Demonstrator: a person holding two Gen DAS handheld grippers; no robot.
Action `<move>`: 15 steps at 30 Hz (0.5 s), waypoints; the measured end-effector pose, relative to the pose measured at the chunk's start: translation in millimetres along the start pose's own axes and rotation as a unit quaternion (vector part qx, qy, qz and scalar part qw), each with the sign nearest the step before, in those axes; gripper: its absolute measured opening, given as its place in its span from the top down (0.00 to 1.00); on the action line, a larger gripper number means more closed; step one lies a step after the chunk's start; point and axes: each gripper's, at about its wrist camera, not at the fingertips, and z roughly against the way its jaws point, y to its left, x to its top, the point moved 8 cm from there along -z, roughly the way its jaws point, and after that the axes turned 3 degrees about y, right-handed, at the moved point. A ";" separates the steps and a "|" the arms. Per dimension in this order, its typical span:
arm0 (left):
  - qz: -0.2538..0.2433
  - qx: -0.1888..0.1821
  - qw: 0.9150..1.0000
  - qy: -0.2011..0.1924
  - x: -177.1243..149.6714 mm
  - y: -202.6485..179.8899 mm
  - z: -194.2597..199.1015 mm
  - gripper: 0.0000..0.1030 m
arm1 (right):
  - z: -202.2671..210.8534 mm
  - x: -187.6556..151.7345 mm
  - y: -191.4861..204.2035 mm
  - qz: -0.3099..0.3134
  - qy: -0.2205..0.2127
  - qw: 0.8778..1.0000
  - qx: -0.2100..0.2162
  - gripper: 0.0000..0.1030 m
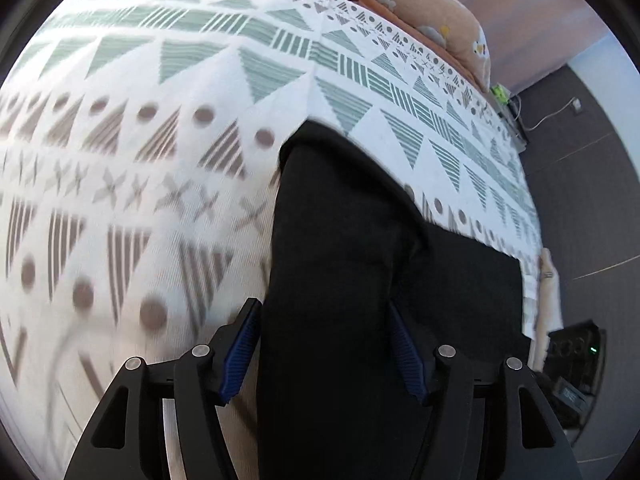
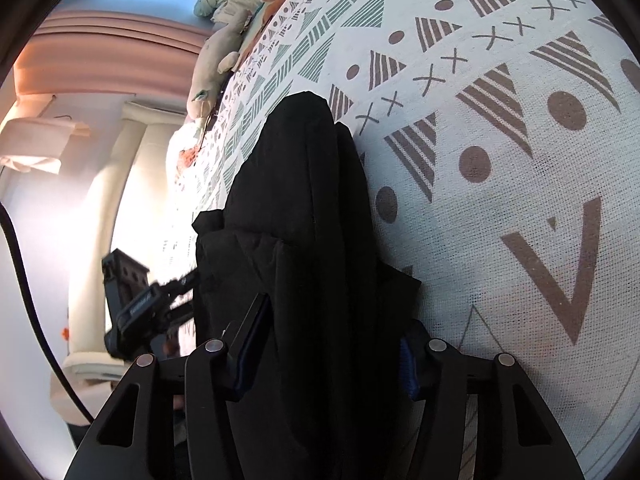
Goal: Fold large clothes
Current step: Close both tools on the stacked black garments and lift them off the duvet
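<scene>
A large black garment lies on a bed with a white patterned cover. In the left wrist view my left gripper has the black cloth running between its two blue-padded fingers, which stand wide apart. In the right wrist view the same garment is bunched and hangs between the fingers of my right gripper, which also stand wide apart around the cloth. Whether either one pinches the cloth cannot be told. The left gripper's body shows at the left in the right wrist view.
An orange pillow and soft toys lie along the bed's far edge. Beyond the bed's edge is dark floor with a cable and a dark device. Pink curtains and a cream chair stand beside the bed.
</scene>
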 end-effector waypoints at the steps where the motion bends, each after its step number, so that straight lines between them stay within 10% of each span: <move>1: 0.007 -0.008 1.000 0.009 -6.2 1.1 -0.5 0.38 | -1.5 -0.3 1.2 0.004 0.003 1.000 0.000 0.53; 7: 0.005 -0.019 1.000 0.015 -18.7 -5.0 11.0 0.55 | 0.0 -3.6 17.5 0.023 0.000 1.000 0.004 0.81; 15: -0.012 -0.041 0.999 -0.014 -25.6 -31.6 54.3 0.65 | 30.2 -15.7 61.5 0.064 -0.036 0.997 0.003 0.83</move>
